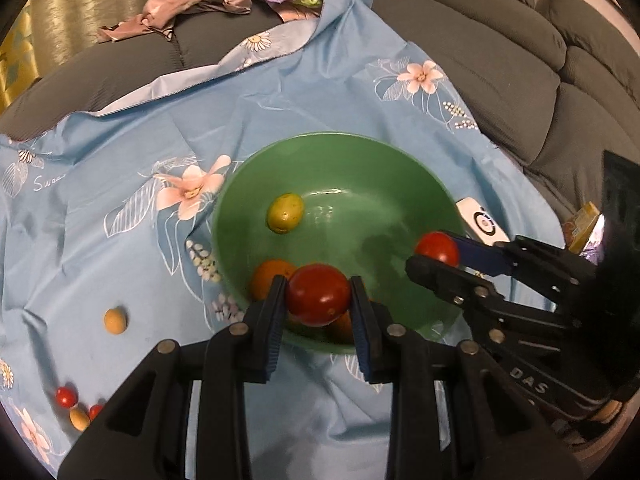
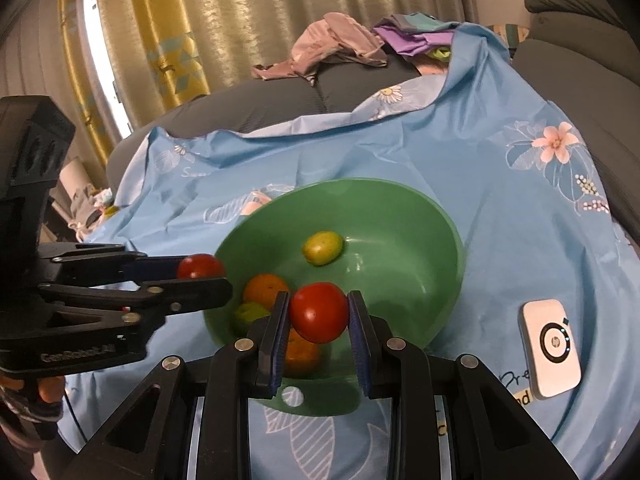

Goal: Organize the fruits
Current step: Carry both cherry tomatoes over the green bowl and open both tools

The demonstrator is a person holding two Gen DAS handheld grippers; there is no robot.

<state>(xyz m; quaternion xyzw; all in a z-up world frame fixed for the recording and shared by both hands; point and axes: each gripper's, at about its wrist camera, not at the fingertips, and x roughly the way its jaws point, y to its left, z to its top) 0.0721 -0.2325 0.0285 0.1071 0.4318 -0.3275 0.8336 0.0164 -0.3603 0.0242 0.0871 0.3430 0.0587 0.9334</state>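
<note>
A green bowl (image 1: 384, 172) (image 2: 400, 208) sits on a blue flowered cloth. It holds a yellow-green fruit (image 1: 285, 213) (image 2: 322, 247), an orange (image 1: 269, 276) (image 2: 262, 289), a second orange (image 2: 300, 354) and a green fruit (image 2: 249, 313). My left gripper (image 1: 319, 296) is shut on a red tomato (image 1: 318, 294) above the bowl's near edge; it shows from the side in the right wrist view (image 2: 200, 272). My right gripper (image 2: 319, 314) is shut on another red tomato (image 2: 319, 312) over the bowl; it shows in the left wrist view (image 1: 436, 254).
Loose fruits lie on the cloth at left: a yellow one (image 1: 115, 320), small red ones (image 1: 65, 396) and a tan one (image 1: 79, 418). A white device (image 2: 551, 350) (image 1: 482, 221) lies right of the bowl. Grey sofa cushions (image 1: 500, 40) and clothes (image 1: 192, 0) lie behind.
</note>
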